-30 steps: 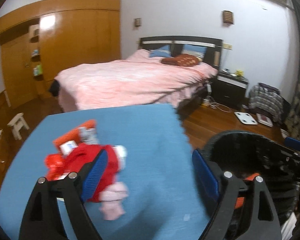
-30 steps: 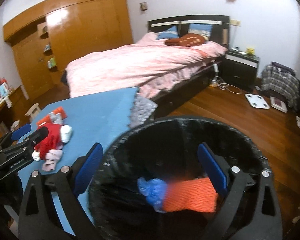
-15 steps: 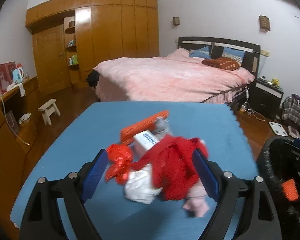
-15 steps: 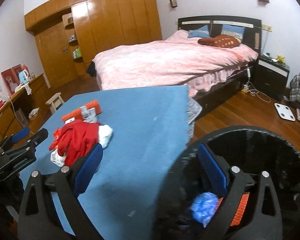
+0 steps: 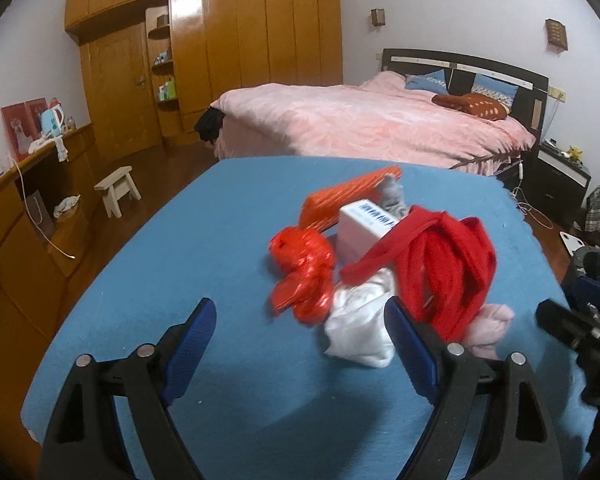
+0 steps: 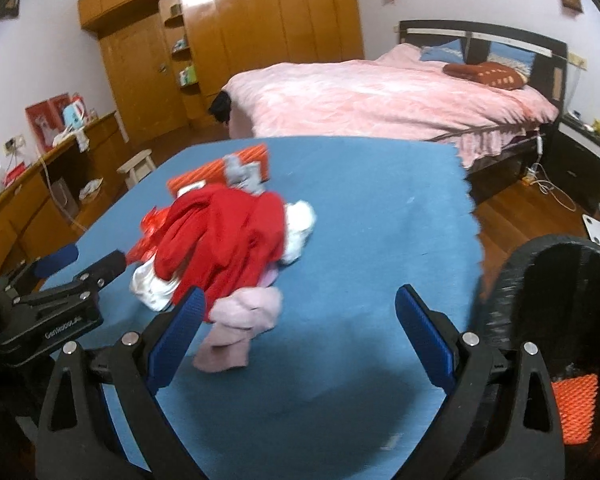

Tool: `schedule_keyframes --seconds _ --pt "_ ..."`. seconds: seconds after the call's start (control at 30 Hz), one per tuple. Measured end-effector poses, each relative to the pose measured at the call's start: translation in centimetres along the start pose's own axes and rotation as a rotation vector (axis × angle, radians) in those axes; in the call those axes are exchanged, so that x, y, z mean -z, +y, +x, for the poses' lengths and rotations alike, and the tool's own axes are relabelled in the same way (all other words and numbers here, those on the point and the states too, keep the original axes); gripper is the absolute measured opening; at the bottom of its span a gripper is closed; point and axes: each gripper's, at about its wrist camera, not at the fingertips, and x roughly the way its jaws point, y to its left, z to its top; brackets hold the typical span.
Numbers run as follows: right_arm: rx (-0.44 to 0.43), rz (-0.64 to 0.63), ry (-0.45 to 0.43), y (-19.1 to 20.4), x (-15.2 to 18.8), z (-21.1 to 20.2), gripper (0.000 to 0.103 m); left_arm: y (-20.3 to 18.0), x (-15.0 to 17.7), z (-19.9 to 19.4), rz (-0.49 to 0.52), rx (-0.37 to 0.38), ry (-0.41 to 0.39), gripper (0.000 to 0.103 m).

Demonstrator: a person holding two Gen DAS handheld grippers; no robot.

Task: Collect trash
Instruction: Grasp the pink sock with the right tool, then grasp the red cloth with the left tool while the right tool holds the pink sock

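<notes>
- Reaching for the next piece of rubbish is the step in hand: the left gripper [image 5: 298, 346] hangs over the blue felt-covered table [image 5: 204, 240], fingers spread wide and holding nothing.
- The heap lies at about 1 o'clock from that gripper: a crumpled red plastic bag [image 5: 302, 276], a white crumpled tissue wad [image 5: 360, 324], a red cloth strap bundle [image 5: 448, 268], a small white printed box [image 5: 362, 226], an orange ribbed foam sleeve [image 5: 348, 196] and a pink rolled sock-like rag [image 5: 490, 326].
- The right gripper [image 6: 300, 338] is likewise wide open and empty, the pink rag at its 10 o'clock.
- The black mesh waste basket [image 6: 512, 280] stands off the table edge at 3 o'clock, an orange piece already inside.
- Likely best: take the red plastic bag alone, closing low on its bulk so the strap is not dragged along.
- Carry it clear of the table edge before releasing over the basket.
</notes>
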Motion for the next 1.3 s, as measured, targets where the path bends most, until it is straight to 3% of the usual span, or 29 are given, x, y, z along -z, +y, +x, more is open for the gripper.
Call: schedule_keyframes --seconds 0.37,0.5,0.63,0.73,0.87,1.0,1.3 --pt "-0.032 -0.04 0.086 2.6 0.9 2.7 0.081 1.1 0.7 1.2 -0.019 0.014 0.03 0.084" --pt "-0.046 -0.052 0.129 3.1 1.1 3.8 0.069 1.1 0.8 1.3 -0.017 0.017 0.036 0.084" --pt "-0.081 -0.055 0.18 3.4 1.3 4.8 0.049 1.1 0.8 1.4 -0.018 0.017 0.04 0.084" --pt "-0.096 -0.053 0.179 3.4 1.4 4.5 0.045 1.2 0.7 1.4 -0.016 0.015 0.04 0.084" --pt "-0.105 -0.055 0.154 3.1 1.3 3.7 0.044 0.9 0.6 1.5 -0.009 0.016 0.04 0.084" --pt "-0.076 -0.082 0.139 2.8 1.2 2.6 0.044 0.4 0.4 1.3 -0.002 0.02 0.033 0.084" --pt "0.009 -0.012 0.101 -0.8 0.3 0.7 0.044 -1.4 -0.2 1.0 0.02 0.054 0.01 0.083"
